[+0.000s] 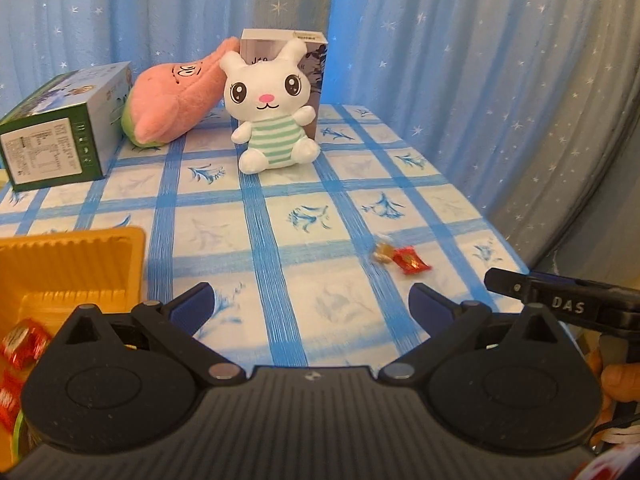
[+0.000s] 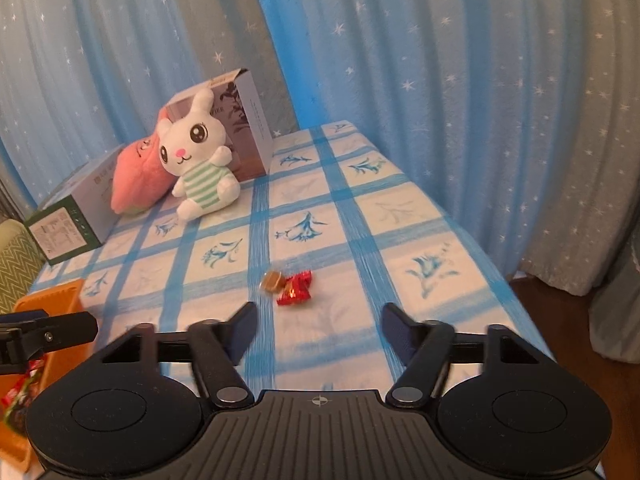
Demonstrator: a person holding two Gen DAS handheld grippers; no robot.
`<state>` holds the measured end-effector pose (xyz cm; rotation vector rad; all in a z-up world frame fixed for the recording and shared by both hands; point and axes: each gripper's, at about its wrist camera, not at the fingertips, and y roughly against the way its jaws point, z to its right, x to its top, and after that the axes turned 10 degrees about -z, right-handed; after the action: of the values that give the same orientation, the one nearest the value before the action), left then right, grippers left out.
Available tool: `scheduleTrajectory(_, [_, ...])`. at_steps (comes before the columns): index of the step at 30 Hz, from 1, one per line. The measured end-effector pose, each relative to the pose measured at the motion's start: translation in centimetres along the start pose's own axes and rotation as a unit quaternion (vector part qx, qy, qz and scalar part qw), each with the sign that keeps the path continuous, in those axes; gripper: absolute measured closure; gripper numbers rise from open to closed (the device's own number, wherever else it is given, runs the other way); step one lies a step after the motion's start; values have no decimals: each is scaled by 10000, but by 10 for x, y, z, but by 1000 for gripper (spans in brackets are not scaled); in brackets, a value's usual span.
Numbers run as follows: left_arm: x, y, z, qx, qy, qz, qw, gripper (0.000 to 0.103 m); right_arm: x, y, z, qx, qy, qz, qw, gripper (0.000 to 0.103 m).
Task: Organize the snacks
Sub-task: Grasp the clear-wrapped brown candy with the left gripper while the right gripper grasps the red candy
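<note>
A red-wrapped candy (image 2: 294,290) and a gold-wrapped candy (image 2: 272,281) lie touching on the blue checked tablecloth (image 2: 320,208). They sit just ahead of my right gripper (image 2: 319,314), which is open with nothing between its fingers. In the left wrist view the same red candy (image 1: 411,261) and gold candy (image 1: 382,252) lie ahead and to the right of my left gripper (image 1: 311,296), which is open and empty. An orange plastic tray (image 1: 80,260) at the near left holds red-wrapped candies (image 1: 24,344).
At the back stand a white bunny plush (image 1: 272,108), a pink plush (image 1: 172,100), a green box (image 1: 60,128) and a grey carton (image 1: 316,64). The table's right edge (image 2: 492,272) drops off before a blue star curtain (image 2: 440,80). A person's hand (image 1: 616,380) shows at right.
</note>
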<state>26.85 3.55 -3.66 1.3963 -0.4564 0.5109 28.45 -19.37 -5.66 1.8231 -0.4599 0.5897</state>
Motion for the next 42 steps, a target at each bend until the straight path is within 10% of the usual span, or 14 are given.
scheduleTrajectory(20, [35, -68, -7, 66, -134, -126, 9998, 1, 24, -118, -19, -118, 741, -337, 9966, 73])
scheduleTrajectory(42, [36, -148, 64, -319, -1577, -492, 9858, 23, 14, -89, 33, -314, 234, -206, 9990, 77])
